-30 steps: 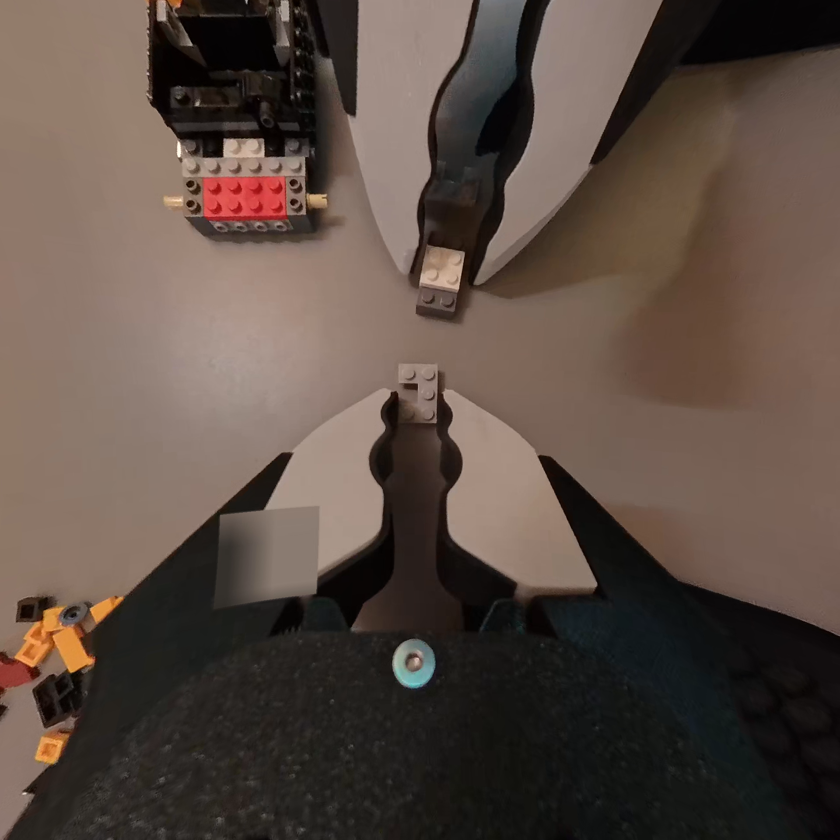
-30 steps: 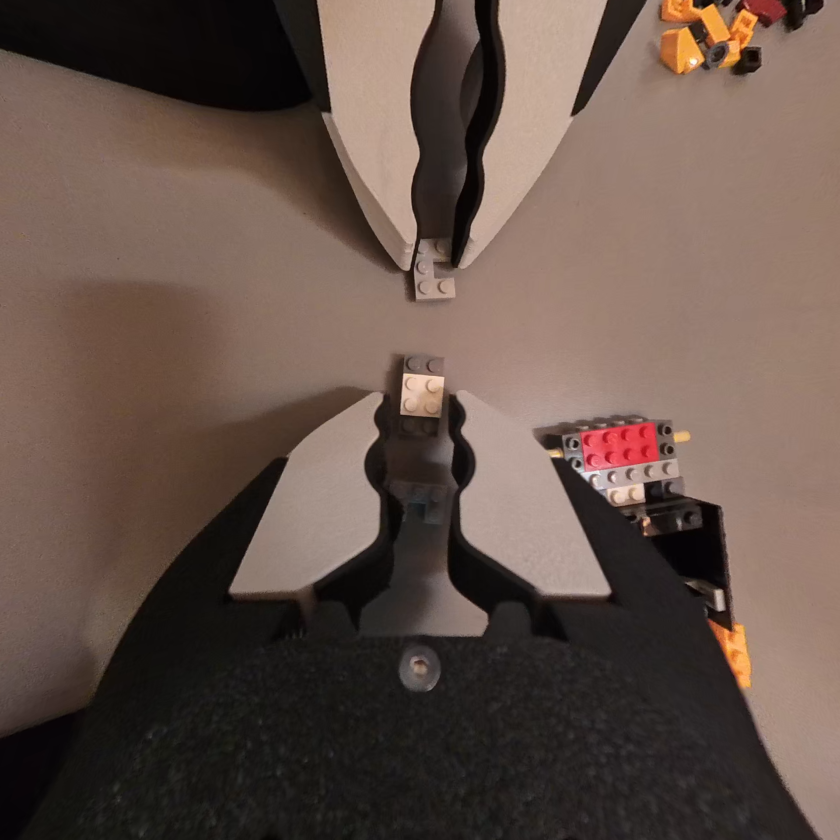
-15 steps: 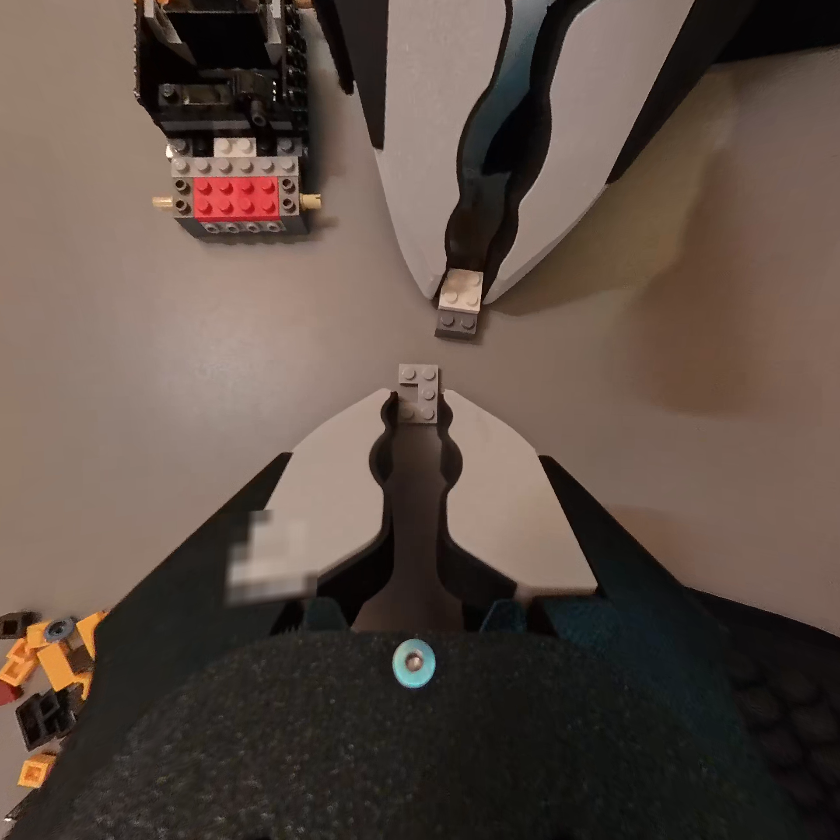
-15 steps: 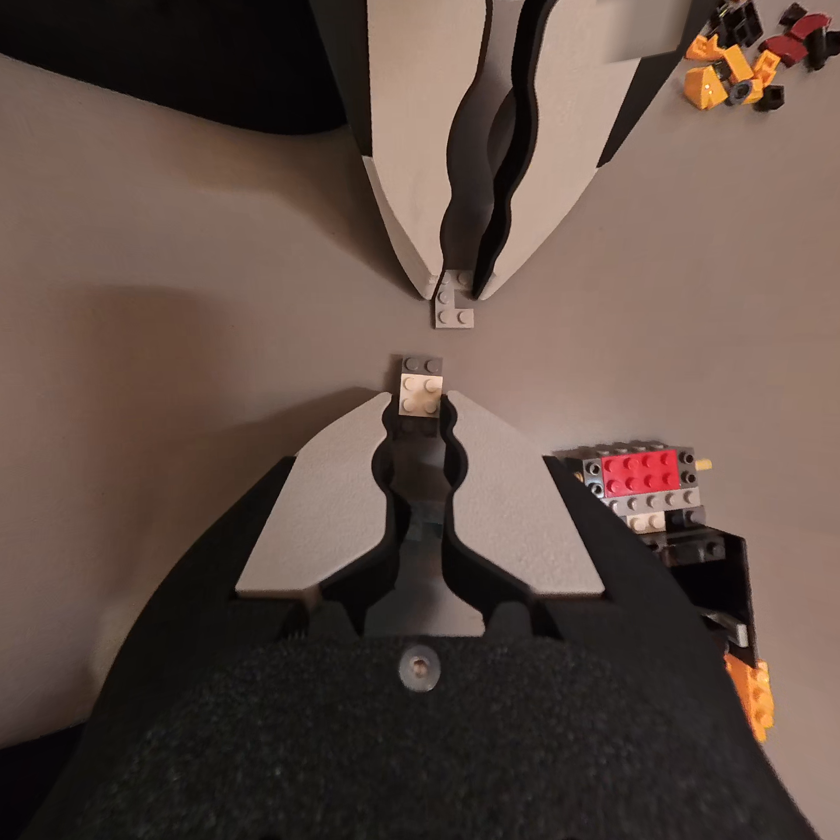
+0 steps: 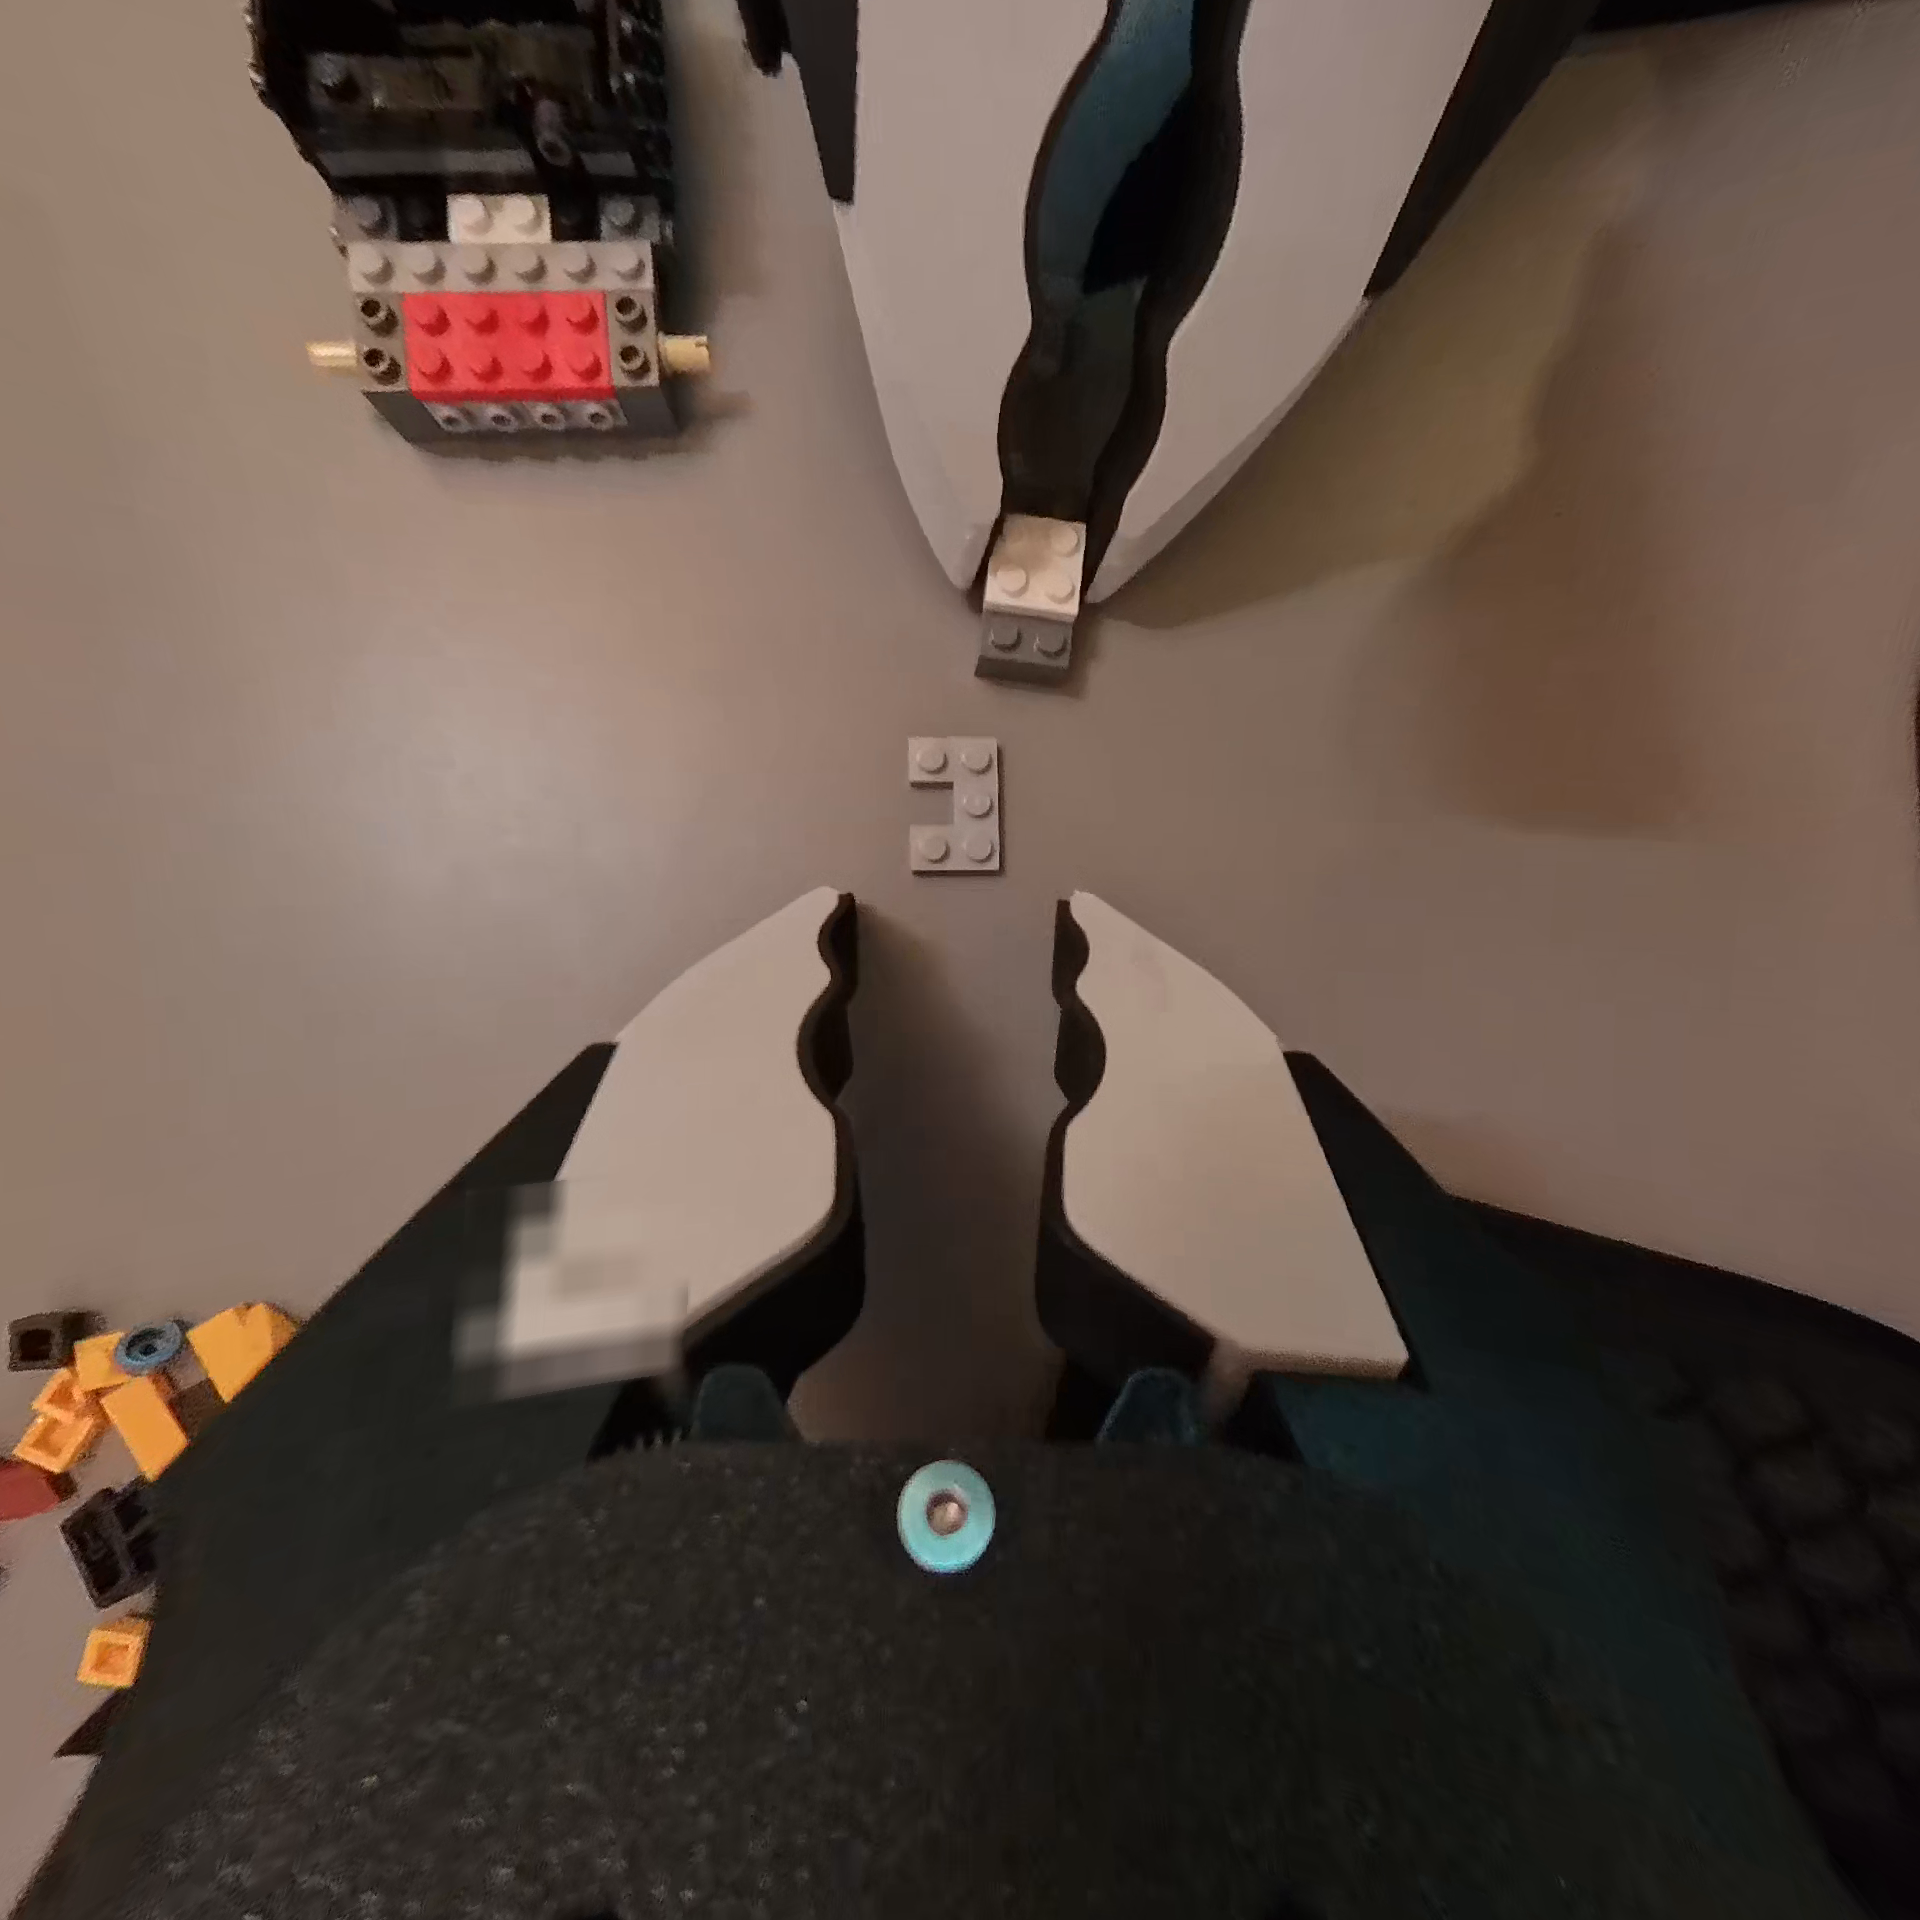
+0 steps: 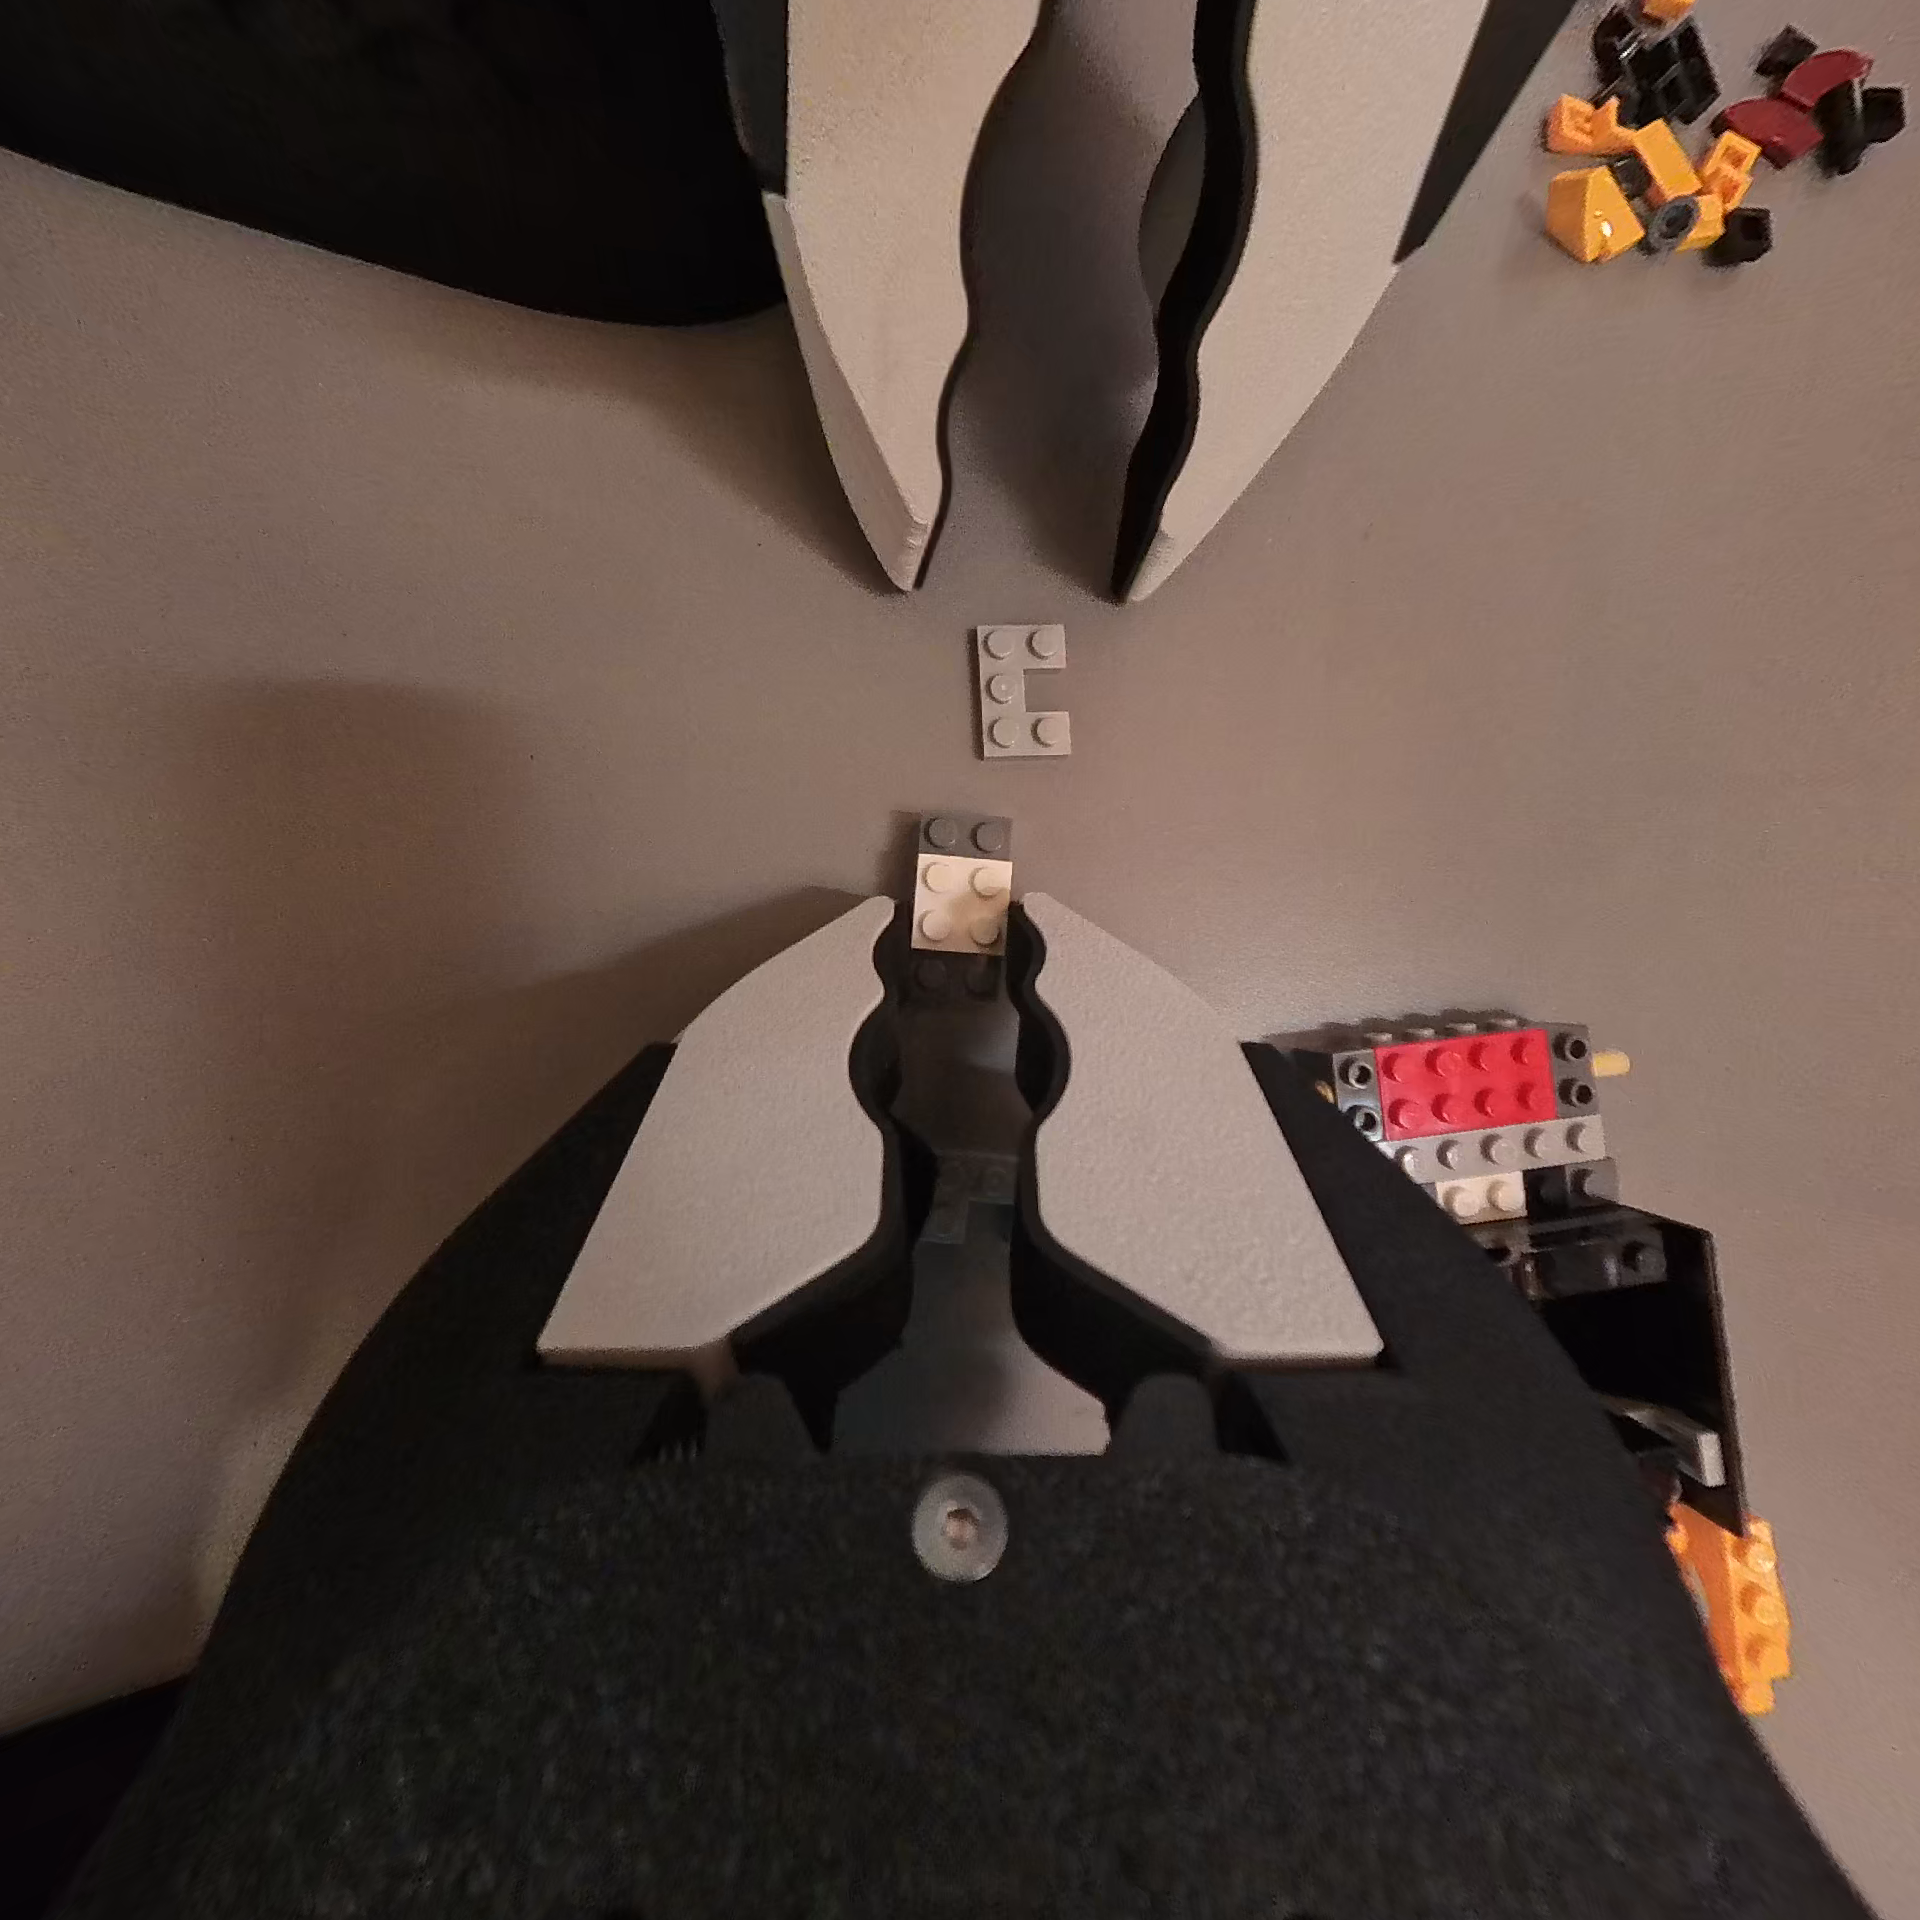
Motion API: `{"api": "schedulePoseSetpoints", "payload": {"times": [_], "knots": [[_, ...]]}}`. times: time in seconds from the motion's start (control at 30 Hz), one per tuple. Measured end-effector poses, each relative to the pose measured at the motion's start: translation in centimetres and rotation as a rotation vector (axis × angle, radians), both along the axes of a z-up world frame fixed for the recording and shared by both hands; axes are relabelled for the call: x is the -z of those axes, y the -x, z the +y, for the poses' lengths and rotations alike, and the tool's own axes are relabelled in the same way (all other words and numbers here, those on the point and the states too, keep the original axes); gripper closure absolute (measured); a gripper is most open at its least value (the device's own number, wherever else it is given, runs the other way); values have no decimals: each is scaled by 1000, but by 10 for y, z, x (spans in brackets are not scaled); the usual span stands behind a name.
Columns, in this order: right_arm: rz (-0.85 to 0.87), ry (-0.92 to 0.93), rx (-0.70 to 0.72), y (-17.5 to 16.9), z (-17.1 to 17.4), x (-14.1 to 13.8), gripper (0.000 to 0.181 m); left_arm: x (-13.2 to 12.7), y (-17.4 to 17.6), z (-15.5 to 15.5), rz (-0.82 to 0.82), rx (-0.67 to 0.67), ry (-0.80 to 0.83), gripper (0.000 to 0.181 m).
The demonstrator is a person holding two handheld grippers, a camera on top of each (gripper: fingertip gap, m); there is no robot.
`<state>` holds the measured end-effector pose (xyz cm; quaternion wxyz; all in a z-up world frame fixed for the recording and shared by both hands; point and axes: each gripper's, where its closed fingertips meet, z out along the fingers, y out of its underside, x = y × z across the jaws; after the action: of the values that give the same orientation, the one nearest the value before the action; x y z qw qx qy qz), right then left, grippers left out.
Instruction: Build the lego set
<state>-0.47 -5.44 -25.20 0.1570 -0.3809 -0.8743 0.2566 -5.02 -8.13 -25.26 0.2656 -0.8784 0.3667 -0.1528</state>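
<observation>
A light grey C-shaped plate (image 5: 955, 806) lies flat on the grey table, just beyond my left gripper (image 5: 956, 914), which is open and empty. It also shows in the right wrist view (image 6: 1021, 691), between the two grippers. My right gripper (image 6: 961, 914) is shut on a small stack: a white 2x2 plate on a dark grey plate (image 6: 964, 891). That stack shows in the left wrist view (image 5: 1034, 603), tip pointing at the C-shaped plate. The left gripper (image 6: 1013, 587) shows opposite in the right wrist view.
The partly built black model with a red brick on top (image 5: 504, 312) stands at the far left, and shows in the right wrist view (image 6: 1475, 1101) at the right. Loose orange, black and dark red pieces (image 5: 104, 1423) lie at the lower left; they show in the right wrist view (image 6: 1683, 156).
My left gripper has opened and let go of the C-shaped plate, which now lies on the table in front of it. The right gripper still holds its stack.
</observation>
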Motion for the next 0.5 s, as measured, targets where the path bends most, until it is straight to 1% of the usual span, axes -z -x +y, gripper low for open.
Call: {"api": "schedulePoseSetpoints", "payload": {"times": [0.17,0.5], "knots": [[12,1,4,2,0,0,164,0,-2,1,0,8,-10,148],[35,14,27,6,3,0,163,1,-9,7,-13,17,-46,159]]}}
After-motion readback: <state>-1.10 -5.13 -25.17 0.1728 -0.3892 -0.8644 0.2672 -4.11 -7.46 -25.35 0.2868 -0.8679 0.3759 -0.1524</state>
